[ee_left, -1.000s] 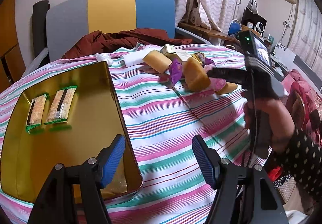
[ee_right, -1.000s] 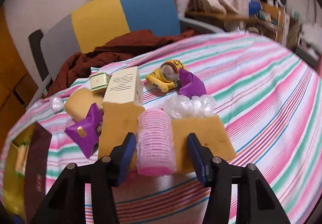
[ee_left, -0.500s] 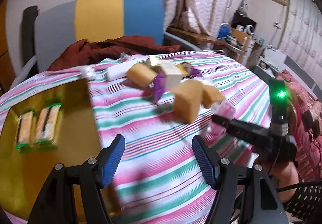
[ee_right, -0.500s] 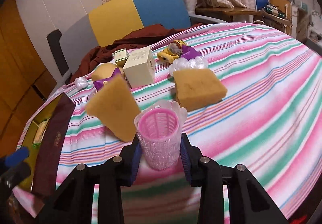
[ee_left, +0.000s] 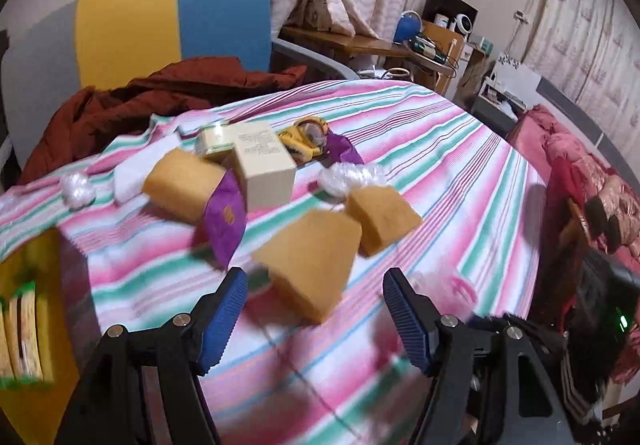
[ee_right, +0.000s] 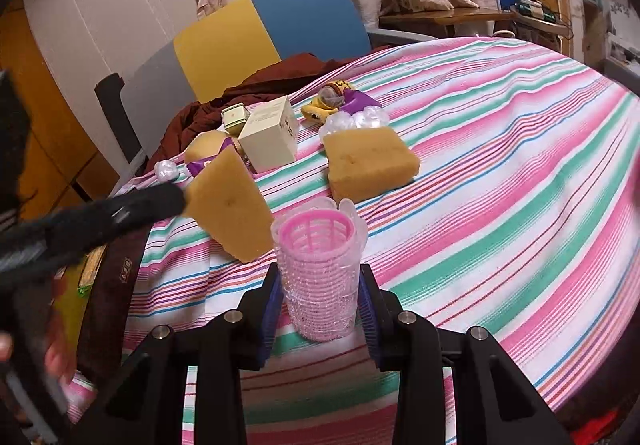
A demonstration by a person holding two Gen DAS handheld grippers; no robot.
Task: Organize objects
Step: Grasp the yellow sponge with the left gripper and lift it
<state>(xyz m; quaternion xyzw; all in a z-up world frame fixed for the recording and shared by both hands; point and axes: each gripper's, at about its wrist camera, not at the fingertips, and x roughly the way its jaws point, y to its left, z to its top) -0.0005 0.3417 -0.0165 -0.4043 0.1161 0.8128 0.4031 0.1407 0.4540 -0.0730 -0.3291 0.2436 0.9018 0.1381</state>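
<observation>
Only the right wrist view shows the right gripper [ee_right: 320, 293] clamping the pink hair roller [ee_right: 318, 277]; the left gripper [ee_left: 316, 309] gapes empty before a sponge [ee_left: 310, 257].

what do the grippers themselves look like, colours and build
Both are alike: the left gripper and the right gripper have matte black angular arms with round silver bolt heads at the joints. Each finger ends in a blue pad with fine ribbing. In the left wrist view, a small green light glows on the right unit's black body.
</observation>
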